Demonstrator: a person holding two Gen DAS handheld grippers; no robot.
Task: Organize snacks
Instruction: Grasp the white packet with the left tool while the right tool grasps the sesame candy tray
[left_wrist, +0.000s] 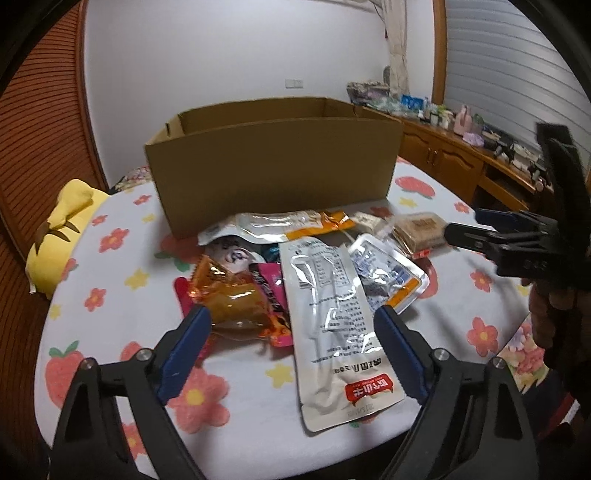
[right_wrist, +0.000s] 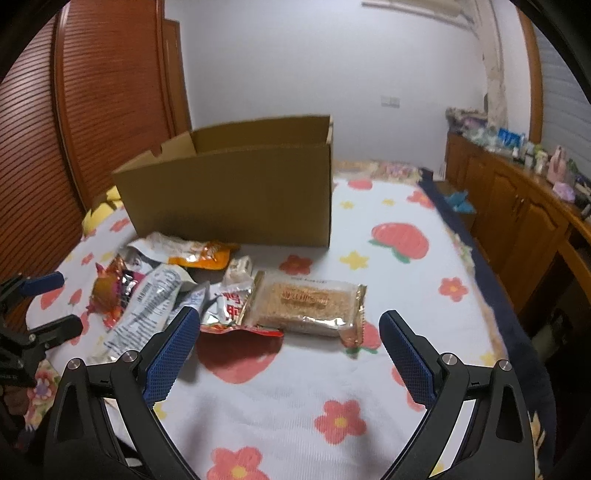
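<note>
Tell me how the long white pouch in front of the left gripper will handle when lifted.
The long white pouch looks thin and creased, so it will probably flop if pinched at one end. Its glossy film may be slippery. It overlaps other snacks, so lifting it could shift them.

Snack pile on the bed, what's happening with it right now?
A person holds a two-finger gripper in each hand over a flowered blanket. Both are open and hold nothing. The left gripper hangs over the long white pouch and the orange packet. The right gripper faces the clear-wrapped cracker pack at the pile's right end. The cardboard box stands open behind the pile; its inside is hidden from both views. No snack is lifted yet.
</note>
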